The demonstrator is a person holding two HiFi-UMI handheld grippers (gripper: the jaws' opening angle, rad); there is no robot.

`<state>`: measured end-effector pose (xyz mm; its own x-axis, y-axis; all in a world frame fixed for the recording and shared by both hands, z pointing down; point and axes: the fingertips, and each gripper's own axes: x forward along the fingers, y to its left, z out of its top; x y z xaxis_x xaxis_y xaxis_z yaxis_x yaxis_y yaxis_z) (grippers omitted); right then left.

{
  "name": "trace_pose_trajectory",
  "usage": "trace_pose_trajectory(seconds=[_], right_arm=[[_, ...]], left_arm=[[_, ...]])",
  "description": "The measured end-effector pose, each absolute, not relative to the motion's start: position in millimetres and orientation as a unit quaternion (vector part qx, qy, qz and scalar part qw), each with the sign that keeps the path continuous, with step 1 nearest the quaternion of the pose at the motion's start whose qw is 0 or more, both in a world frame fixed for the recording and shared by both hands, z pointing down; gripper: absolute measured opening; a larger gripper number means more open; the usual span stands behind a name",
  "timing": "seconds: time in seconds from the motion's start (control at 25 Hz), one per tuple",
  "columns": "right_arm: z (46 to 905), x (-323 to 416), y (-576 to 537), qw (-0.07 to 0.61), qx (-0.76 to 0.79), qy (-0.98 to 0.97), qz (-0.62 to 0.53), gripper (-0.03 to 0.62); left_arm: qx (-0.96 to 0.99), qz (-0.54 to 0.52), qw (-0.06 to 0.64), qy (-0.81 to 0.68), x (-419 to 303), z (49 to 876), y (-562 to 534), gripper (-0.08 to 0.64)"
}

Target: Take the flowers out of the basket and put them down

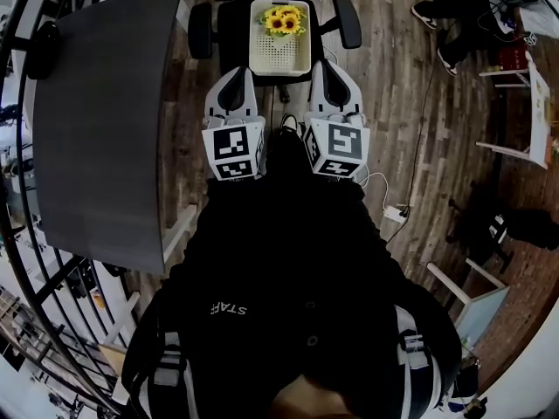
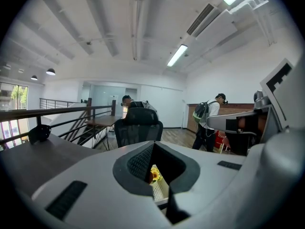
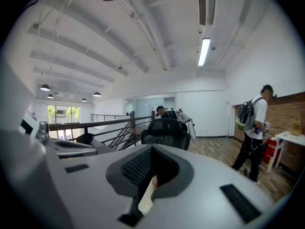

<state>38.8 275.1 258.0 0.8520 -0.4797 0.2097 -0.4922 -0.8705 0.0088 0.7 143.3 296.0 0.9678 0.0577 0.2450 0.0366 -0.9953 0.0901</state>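
A white perforated basket (image 1: 281, 52) rests on the seat of a black office chair (image 1: 229, 24). Yellow sunflowers (image 1: 284, 20) lie at its far end. My left gripper (image 1: 233, 90) and right gripper (image 1: 332, 85) hang side by side just short of the basket, both shut and holding nothing. In the left gripper view, the left gripper (image 2: 155, 149) has its jaws closed together, and the sunflowers (image 2: 154, 175) and the basket (image 2: 160, 191) show through the small gap. In the right gripper view, the right gripper (image 3: 153, 152) is closed the same way, with a strip of the basket rim (image 3: 147, 199) below it.
A grey table (image 1: 105, 120) and a black railing (image 1: 22, 24) lie on the left. The chair's armrests (image 1: 348, 20) flank the basket. White furniture (image 1: 524, 120) and a power strip with its cable (image 1: 395, 214) sit on the wooden floor to the right. A person with a backpack (image 3: 252, 128) stands farther off.
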Motion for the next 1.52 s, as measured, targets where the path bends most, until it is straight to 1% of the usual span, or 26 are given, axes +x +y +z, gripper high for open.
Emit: trace_pose_trajectory(seconds=[0.24, 0.44, 0.64, 0.96, 1.32, 1.52], right_arm=[[246, 115, 289, 0.023, 0.955, -0.278, 0.099, 0.012], [252, 161, 303, 0.02, 0.95, -0.293, 0.107, 0.012], [270, 182, 319, 0.013, 0.944, -0.304, 0.127, 0.012], [289, 191, 317, -0.001, 0.937, -0.312, 0.156, 0.012], [351, 207, 308, 0.004, 0.936, -0.284, 0.208, 0.012], [417, 228, 297, 0.01, 0.93, -0.285, 0.231, 0.012]], left_arm=[[0.993, 0.107, 0.048, 0.026, 80, 273, 171, -0.003], [0.991, 0.121, 0.044, 0.023, 129, 283, 195, -0.003], [0.992, 0.115, 0.047, 0.026, 152, 286, 219, -0.003], [0.986, 0.162, 0.035, 0.006, 156, 312, 212, -0.003], [0.976, 0.214, 0.03, 0.016, 176, 388, 195, -0.003], [0.969, 0.243, 0.038, 0.021, 200, 464, 191, -0.003]])
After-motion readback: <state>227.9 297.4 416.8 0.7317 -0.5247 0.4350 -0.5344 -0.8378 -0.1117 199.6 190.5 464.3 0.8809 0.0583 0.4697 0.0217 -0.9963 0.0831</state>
